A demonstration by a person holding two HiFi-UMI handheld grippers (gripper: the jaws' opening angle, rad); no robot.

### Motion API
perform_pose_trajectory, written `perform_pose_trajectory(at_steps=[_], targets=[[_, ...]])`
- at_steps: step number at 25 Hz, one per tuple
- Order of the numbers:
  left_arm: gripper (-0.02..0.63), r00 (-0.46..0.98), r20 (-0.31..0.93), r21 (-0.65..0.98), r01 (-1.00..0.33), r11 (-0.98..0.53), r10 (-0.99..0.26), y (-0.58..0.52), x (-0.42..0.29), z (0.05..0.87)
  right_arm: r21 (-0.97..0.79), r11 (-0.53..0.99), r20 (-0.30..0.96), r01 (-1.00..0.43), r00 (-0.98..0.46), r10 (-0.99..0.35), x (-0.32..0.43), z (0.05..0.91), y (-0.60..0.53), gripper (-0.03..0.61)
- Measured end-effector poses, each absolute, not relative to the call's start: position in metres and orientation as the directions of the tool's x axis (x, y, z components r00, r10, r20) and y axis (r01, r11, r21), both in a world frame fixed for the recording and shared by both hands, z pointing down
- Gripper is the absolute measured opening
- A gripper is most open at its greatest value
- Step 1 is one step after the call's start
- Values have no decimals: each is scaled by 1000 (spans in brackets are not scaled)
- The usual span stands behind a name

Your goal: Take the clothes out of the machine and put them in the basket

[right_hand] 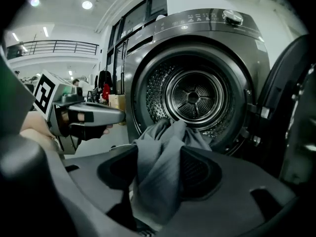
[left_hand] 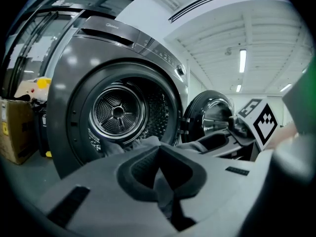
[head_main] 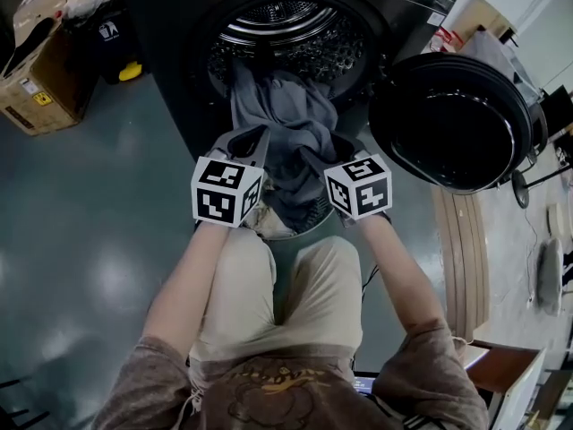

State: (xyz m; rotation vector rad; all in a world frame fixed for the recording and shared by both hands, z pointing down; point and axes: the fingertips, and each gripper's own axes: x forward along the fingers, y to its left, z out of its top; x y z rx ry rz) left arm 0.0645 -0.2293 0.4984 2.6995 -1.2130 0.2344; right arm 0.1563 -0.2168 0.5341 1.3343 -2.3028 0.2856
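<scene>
A grey garment (head_main: 286,124) hangs out of the dark washing machine's round opening (head_main: 282,25) and down toward a pale ribbed basket rim (head_main: 269,224) at the person's knees. My left gripper (head_main: 253,143) is shut on a thin fold of that garment (left_hand: 165,196), with its pads pressed together (left_hand: 159,154). My right gripper (head_main: 336,148) stands open. A broad fold of the grey garment (right_hand: 158,162) lies loose between its parted pads (right_hand: 158,168). More cloth sits on the drum's lip (right_hand: 170,130). The left gripper (right_hand: 89,115) shows in the right gripper view, level with mine.
The machine's round door (head_main: 452,119) stands swung open to the right, close to my right gripper. A cardboard box (head_main: 40,79) and a yellow object (head_main: 131,71) sit on the floor to the left. Pale wooden boards (head_main: 461,258) lie at the right.
</scene>
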Motion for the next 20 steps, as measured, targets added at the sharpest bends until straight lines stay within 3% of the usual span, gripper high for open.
perform_pose_trajectory(at_steps=[4,20], targets=[[6,663,209,108,-746,-657,-719,-233,63,498,53,549,525,-834,-445,-726,150,535,-221,297],[6,695,207,135,-717,-684,-688,-238,76,502,-111,534,563,-838,-496,-662,170,540,-202,313]])
